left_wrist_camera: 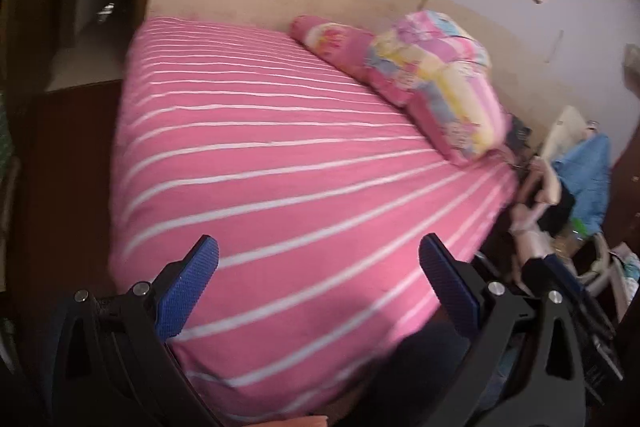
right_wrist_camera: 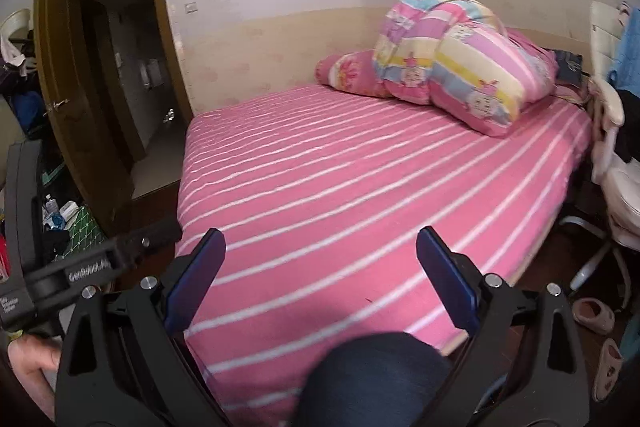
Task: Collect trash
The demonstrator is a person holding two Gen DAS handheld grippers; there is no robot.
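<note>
Both grippers hang above the near edge of a bed with a pink, white-striped sheet (left_wrist_camera: pixel 280 155) (right_wrist_camera: pixel 360 167). My left gripper (left_wrist_camera: pixel 318 255) is open and empty, its blue pads (left_wrist_camera: pixel 188 287) spread wide. My right gripper (right_wrist_camera: pixel 320 247) is open and empty too. The left gripper's black body also shows at the left of the right wrist view (right_wrist_camera: pixel 60 267). No trash item shows on the sheet. Small clutter with a bottle (right_wrist_camera: pixel 50 205) lies on the floor at the far left.
A folded colourful quilt (right_wrist_camera: pixel 452 63) and a pink bolster (right_wrist_camera: pixel 348 71) lie at the bed's head. A brown door (right_wrist_camera: pixel 76 99) stands open at left. A white chair (right_wrist_camera: pixel 612 147) with clothes and slippers (right_wrist_camera: pixel 592 315) stand at right. A dark knee (right_wrist_camera: pixel 380 367) sits below the grippers.
</note>
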